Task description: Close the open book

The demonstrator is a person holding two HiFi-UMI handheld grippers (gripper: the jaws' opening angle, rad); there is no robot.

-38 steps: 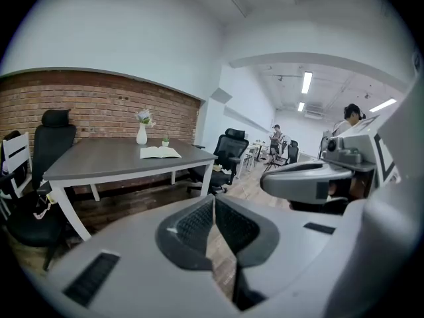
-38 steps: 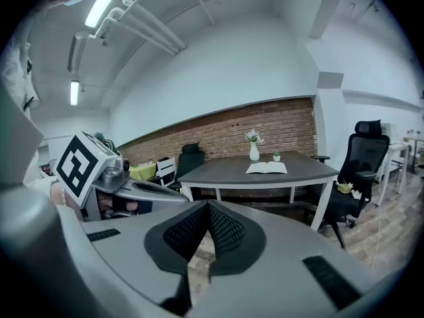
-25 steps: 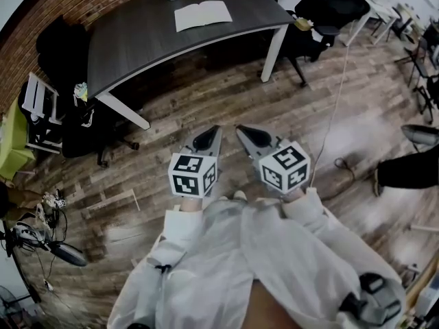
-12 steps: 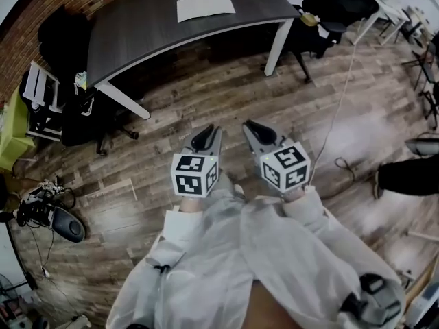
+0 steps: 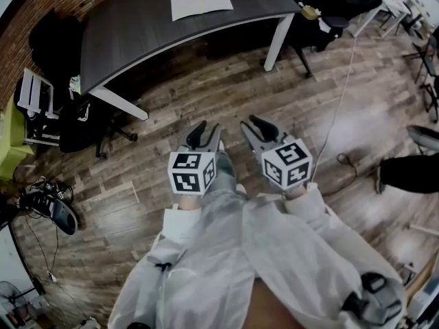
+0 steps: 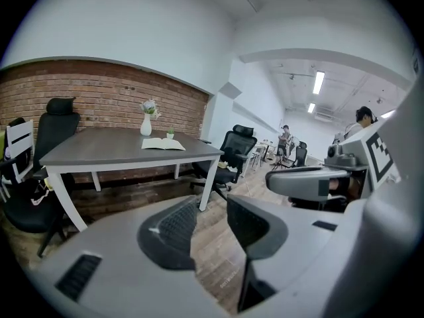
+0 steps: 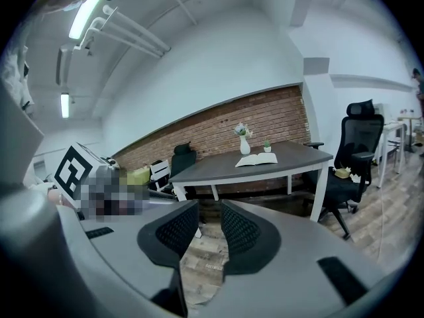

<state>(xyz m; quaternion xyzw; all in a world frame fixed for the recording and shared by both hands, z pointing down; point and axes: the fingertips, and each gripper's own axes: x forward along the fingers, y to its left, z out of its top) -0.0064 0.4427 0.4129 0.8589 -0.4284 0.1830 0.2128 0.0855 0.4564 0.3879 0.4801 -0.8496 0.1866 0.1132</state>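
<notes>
An open book (image 5: 201, 3) with pale pages lies flat on the dark grey table (image 5: 130, 33), far ahead of me; it also shows as the book (image 6: 163, 144) and the book (image 7: 258, 159) in the gripper views. My left gripper (image 5: 206, 134) and right gripper (image 5: 255, 129) hover side by side over the wood floor, well short of the table. Both point toward it. The jaws of each are opening, and nothing is between them.
A white vase (image 6: 146, 126) and a small potted plant (image 7: 267, 146) stand behind the book. Black office chairs (image 5: 322, 5) sit right of the table, another chair (image 5: 62, 125) and a green seat (image 5: 12, 142) at its left. A cable (image 5: 339, 94) crosses the floor.
Both grippers' jaws have parted from shut to open. The view has shifted so the table and book sit higher in the head view.
</notes>
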